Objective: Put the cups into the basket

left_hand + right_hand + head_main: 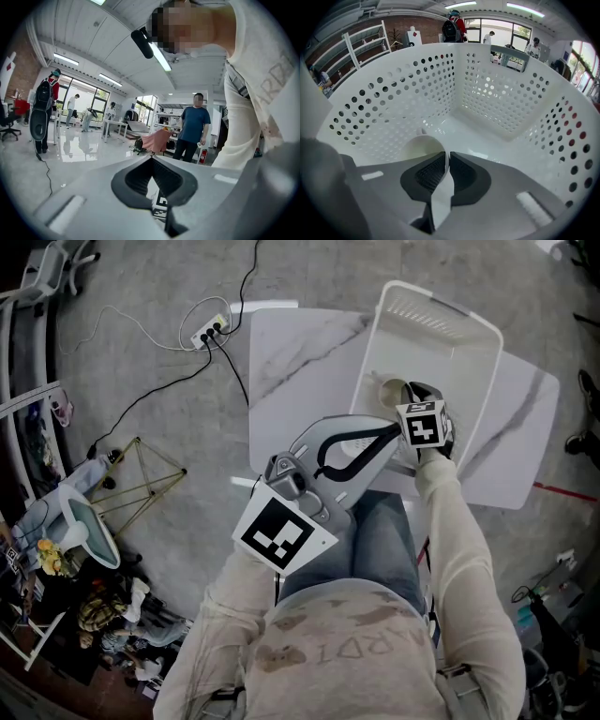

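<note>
A cup [392, 390] is gripped inside the basket [487, 338] on the marbled tabletop [300, 362].

The white cup is clamped by its wall between the closed jaws of the right hand-held gripper [446, 157], low inside the perforated white basket, whose walls are seen on every side of it. The left hand-held gripper [152, 159] is held over the person's lap, its jaws brought together on nothing. On the grey floor beside the white, grey-veined tabletop, a power strip [208, 332] with cables and a gold wire frame [141, 474] are seen. Beyond the basket, a brick wall and white shelving [365, 42] are shown.
</note>
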